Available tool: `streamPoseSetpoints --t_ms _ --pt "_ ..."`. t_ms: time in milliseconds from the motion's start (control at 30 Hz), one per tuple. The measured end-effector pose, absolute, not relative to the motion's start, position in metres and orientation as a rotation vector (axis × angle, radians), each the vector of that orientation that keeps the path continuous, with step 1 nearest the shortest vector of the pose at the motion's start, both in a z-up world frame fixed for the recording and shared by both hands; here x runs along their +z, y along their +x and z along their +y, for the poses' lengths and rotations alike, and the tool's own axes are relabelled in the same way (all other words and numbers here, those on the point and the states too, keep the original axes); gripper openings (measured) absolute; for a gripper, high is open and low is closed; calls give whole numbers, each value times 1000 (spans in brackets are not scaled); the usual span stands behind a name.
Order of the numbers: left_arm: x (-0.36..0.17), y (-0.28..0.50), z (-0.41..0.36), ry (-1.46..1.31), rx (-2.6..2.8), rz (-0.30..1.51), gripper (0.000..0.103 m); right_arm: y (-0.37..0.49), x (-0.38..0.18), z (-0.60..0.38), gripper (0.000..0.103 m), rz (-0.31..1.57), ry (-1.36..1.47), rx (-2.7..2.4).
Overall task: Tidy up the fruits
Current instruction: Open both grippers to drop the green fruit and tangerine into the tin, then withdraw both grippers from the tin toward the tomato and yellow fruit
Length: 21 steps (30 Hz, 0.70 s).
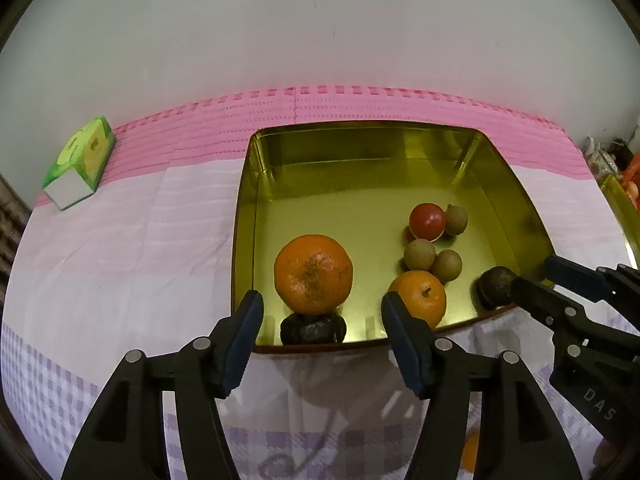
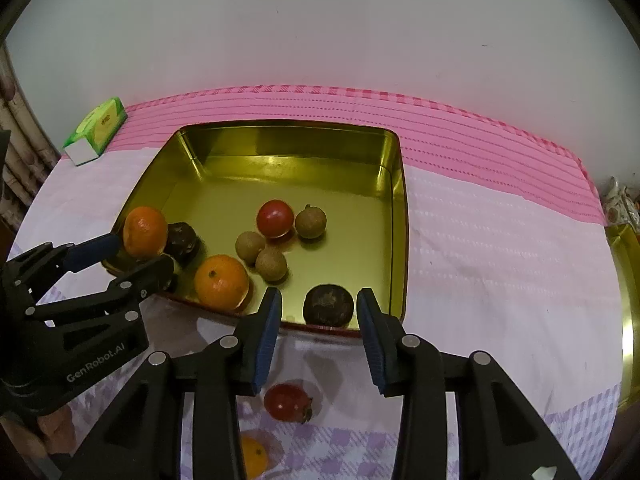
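Fruits sit in gold tin; left gripper spread around orange, right gripper spread around dark fruit. Both should lift straight up, clear the near rim.

Dim, perhaps overhead light; bowed fisheye edges.

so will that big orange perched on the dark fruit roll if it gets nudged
Probably. The big orange is round and sits on the dark fruit, a small lumpy base, so a nudge likely tips it off. Its dimpled peel looks grippy, not slippery.
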<state>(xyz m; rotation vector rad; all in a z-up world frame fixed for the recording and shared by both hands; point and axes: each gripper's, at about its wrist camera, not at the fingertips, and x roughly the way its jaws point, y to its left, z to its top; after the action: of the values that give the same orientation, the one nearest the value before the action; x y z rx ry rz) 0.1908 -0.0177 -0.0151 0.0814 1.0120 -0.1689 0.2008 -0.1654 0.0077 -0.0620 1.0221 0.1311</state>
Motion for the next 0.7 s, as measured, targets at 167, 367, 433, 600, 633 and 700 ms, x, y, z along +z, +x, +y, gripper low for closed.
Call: streamPoseSetpoints --t_ms 167,367,433,600,633,700 --pt "-8 181 -16 81 -171 996 64 189 12 -169 37 1015 -57 129" --pt "-2 165 -16 80 -182 989 64 175 18 -170 37 1000 -52 127" --pt "-1 159 -16 82 -182 986 64 170 19 -170 37 997 -53 125" --pt "0 142 -14 79 -178 983 64 150 18 -175 37 997 -43 127" --pt "-1 138 -14 82 -175 985 64 146 18 -175 37 998 -42 128" --pt "-3 130 -12 85 -169 988 64 137 17 -175 37 1000 -43 129"
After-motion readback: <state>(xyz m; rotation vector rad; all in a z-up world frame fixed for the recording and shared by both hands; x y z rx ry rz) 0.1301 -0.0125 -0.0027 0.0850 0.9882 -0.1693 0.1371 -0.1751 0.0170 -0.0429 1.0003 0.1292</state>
